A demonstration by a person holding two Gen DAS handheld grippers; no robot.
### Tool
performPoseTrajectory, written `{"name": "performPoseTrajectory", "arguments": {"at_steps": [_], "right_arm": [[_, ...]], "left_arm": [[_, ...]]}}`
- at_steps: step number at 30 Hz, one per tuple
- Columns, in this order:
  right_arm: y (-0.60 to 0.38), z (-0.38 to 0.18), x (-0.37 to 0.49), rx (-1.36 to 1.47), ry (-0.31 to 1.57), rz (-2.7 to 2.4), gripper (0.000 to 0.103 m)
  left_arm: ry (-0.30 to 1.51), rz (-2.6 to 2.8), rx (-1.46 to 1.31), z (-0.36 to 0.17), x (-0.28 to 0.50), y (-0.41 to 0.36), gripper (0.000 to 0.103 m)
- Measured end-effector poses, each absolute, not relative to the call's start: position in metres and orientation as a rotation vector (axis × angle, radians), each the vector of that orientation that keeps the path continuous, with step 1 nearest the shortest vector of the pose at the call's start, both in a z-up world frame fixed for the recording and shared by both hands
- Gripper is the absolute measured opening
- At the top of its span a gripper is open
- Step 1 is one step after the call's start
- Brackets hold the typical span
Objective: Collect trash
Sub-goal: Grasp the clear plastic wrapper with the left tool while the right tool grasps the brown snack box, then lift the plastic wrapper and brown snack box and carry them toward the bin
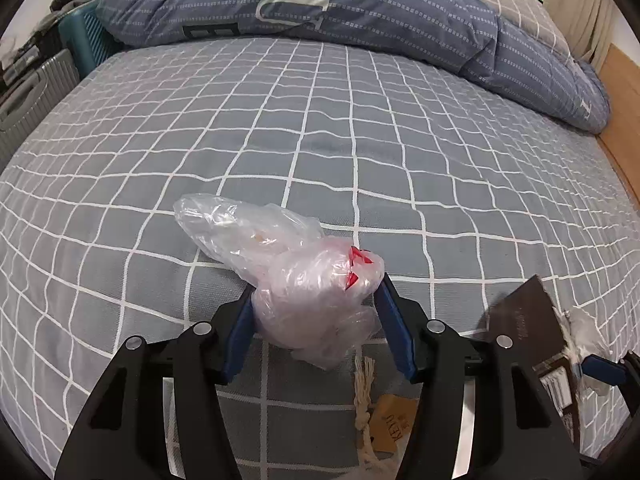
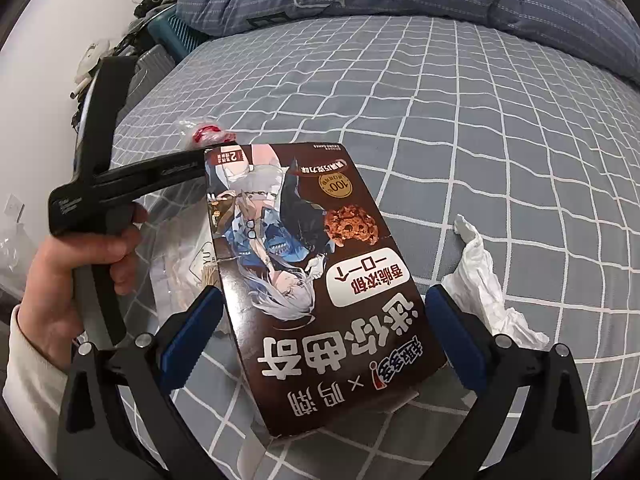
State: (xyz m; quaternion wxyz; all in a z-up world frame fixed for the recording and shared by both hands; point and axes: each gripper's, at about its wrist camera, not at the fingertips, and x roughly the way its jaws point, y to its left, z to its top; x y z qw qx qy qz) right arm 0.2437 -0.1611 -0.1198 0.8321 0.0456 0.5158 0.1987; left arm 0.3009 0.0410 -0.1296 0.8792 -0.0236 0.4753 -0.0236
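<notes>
- Lying across both views as the work surface: checked grey bed [image 1: 360, 128], folded blue quilt [image 1: 320, 12] pushed to the top of the frame, out of the way of the litter.
- Sitting low in the left wrist view, centre: crumpled clear plastic bag [image 1: 304, 300] with red print, bunched into a soft lump between the blue pads, so easy to pinch.
- Left tongs [image 1: 316, 320] standing half closed around that bag, both pads against its sides and seemingly squeezing it for a lift.
- Lying under the tongs, lower centre: tan tag on a white cord [image 1: 384, 420], not gripped, left for a later pass.
- Filling the middle of the right wrist view: brown cookie box [image 2: 316, 280], flat on the bed, long edges running between the pads.
- Right tongs [image 2: 324, 332] straddling the box, spread wide, pads just clear of its edges, probably lining up to clamp across the width.
- Resting at the right of that view, just beside the right pad: crumpled white tissue [image 2: 484, 288], untouched.
- Showing at the left edge: hand [image 2: 76, 280] squeezing the left tool's handle.
</notes>
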Motion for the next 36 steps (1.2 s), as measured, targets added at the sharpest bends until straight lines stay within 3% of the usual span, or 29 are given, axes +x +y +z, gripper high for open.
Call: {"name": "performPoseTrajectory", "arguments": {"at_steps": [10, 17, 36], "right_arm": [[-0.147, -0.131, 0.258, 0.086, 1.143, 0.471, 0.097], [-0.144, -0.117, 0.254, 0.085, 1.068, 0.416, 0.091], [-0.135, -0.056, 0.201, -0.004, 0.856, 0.275, 0.09]], "left_arm": [[0.926, -0.039, -0.016, -0.099, 0.279, 0.044, 0.056], [0.912, -0.024, -0.012, -0.088, 0.271, 0.05, 0.056], [0.885, -0.044, -0.027, -0.054, 0.214, 0.048, 0.056]]}}
